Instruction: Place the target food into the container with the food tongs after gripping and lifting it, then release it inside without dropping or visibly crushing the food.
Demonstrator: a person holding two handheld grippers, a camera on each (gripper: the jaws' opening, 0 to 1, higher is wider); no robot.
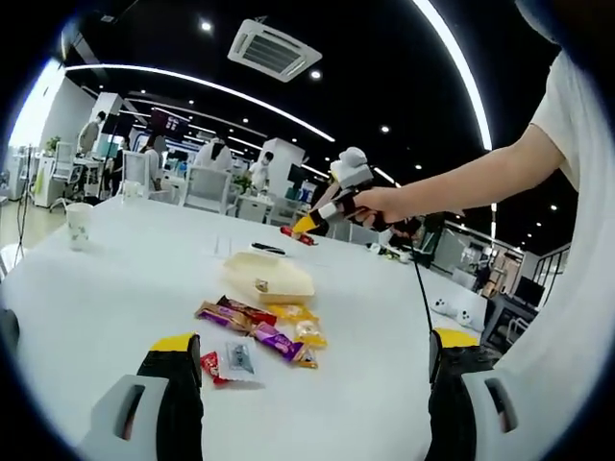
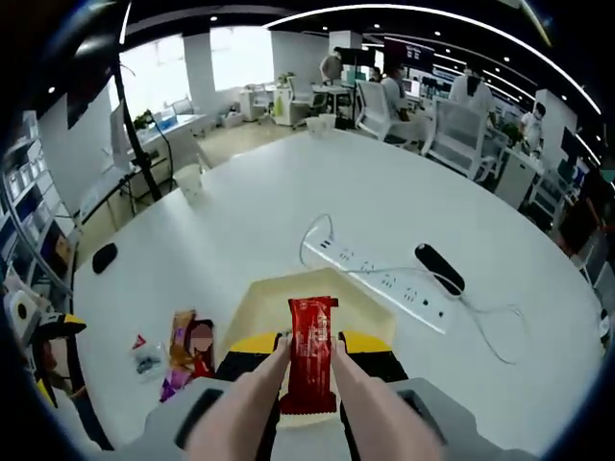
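My right gripper [image 2: 312,348] is shut on a pair of beige food tongs [image 2: 252,396]. The tongs pinch a red snack packet [image 2: 311,336], held just above the cream container [image 2: 258,305]. In the left gripper view, a person's hand holds that gripper [image 1: 322,213] over the far side of the table, the red packet [image 1: 297,233] at its tip, beyond the container [image 1: 274,279]. Several wrapped snacks [image 1: 258,331] lie on the white table in front of the container. My left gripper [image 1: 312,351] is open, its yellow-tipped jaws wide apart near the table's front.
A white power strip [image 2: 380,277] with its cable and a black oblong object [image 2: 439,268] lie behind the container. A paper cup [image 1: 79,226] stands at the table's left. Office chairs, desks and people stand beyond the far edge.
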